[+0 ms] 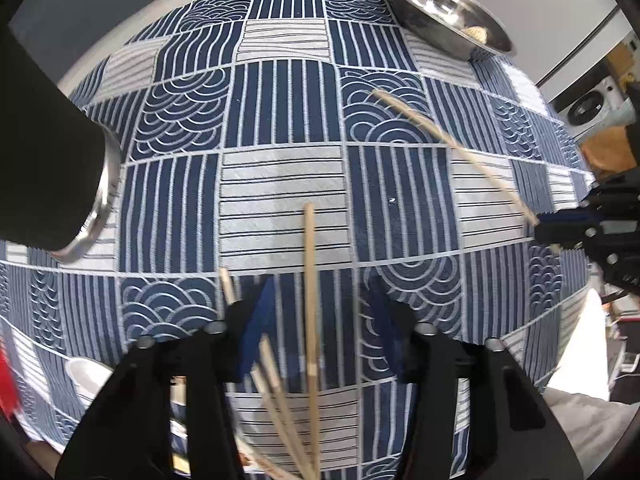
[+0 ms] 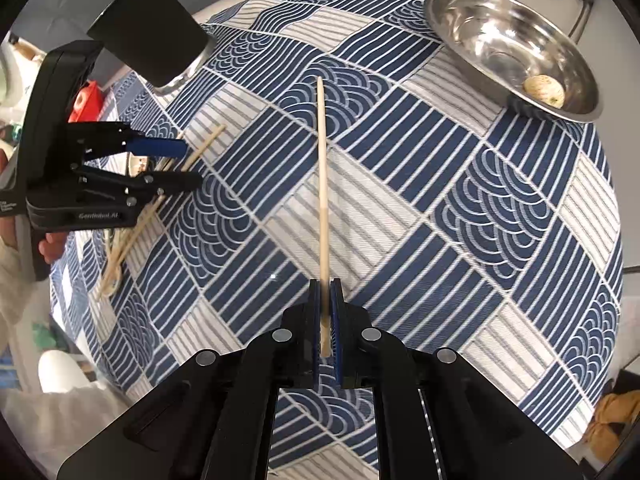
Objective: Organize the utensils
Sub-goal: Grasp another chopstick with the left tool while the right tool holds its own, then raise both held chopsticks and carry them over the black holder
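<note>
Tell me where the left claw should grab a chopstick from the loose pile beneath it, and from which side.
Grip one pale wooden chopstick near its raised upper end, coming down from above with the open left claw straddling the shaft crosswise. The sticks lie crossed and overlapping on the blue-and-white patterned tablecloth, so the fanned-out ends look the easiest to single out.

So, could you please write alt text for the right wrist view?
The right gripper holds one wooden chopstick pointing away over a blue patterned tablecloth. At left, the open left gripper hovers above loose chopsticks, near a black cup; a steel bowl sits far right.
</note>
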The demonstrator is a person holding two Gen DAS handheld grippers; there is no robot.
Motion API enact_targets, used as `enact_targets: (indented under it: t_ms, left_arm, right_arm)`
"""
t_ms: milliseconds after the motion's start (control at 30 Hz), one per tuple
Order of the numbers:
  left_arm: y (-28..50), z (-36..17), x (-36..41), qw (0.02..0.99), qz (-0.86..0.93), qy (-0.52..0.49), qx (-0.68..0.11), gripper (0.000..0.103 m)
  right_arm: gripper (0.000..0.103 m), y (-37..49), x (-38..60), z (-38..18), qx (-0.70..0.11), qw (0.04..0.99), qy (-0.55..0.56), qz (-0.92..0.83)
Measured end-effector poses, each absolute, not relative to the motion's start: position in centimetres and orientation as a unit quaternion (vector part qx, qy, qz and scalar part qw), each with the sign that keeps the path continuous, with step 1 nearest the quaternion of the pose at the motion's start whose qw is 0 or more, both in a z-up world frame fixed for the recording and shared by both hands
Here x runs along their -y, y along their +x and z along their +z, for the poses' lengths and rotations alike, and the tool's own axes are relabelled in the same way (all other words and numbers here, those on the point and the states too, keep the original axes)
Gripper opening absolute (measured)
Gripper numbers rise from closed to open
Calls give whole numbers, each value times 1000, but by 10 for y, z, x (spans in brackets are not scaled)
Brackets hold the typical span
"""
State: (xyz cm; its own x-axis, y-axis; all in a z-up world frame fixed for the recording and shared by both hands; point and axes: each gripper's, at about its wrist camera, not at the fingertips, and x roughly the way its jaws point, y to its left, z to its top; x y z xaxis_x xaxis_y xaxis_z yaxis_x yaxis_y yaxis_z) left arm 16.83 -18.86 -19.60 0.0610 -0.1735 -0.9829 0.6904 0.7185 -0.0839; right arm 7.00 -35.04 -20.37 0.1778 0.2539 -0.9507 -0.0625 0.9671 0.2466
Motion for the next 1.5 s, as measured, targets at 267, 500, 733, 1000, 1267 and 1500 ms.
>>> enact_targets:
  t_ms: [267, 500, 733, 1000, 1267, 1500]
  left_arm:
    - [172, -200, 177, 692, -280, 198, -636, 4]
    - [177, -165, 159, 721, -281, 128, -621, 4]
    - [183, -132, 143, 753, -268, 83, -595, 4]
    - [184, -109, 111, 781, -245, 36, -574, 4]
    - [185, -85, 72, 810, -207, 5, -548, 4]
    - [190, -53, 41, 838, -180, -22, -515, 4]
  right_arm:
    - [5, 74, 358, -199, -628, 767, 85, 102]
    - [5, 81, 357, -176, -612, 777, 88, 117]
    - [5, 90, 348, -143, -593, 788, 92, 140]
    - [5, 109, 336, -103, -579, 797, 63, 158]
    - [5, 133, 320, -57, -562, 804, 32, 191]
    - [5, 161, 307, -15, -549, 810, -28, 203]
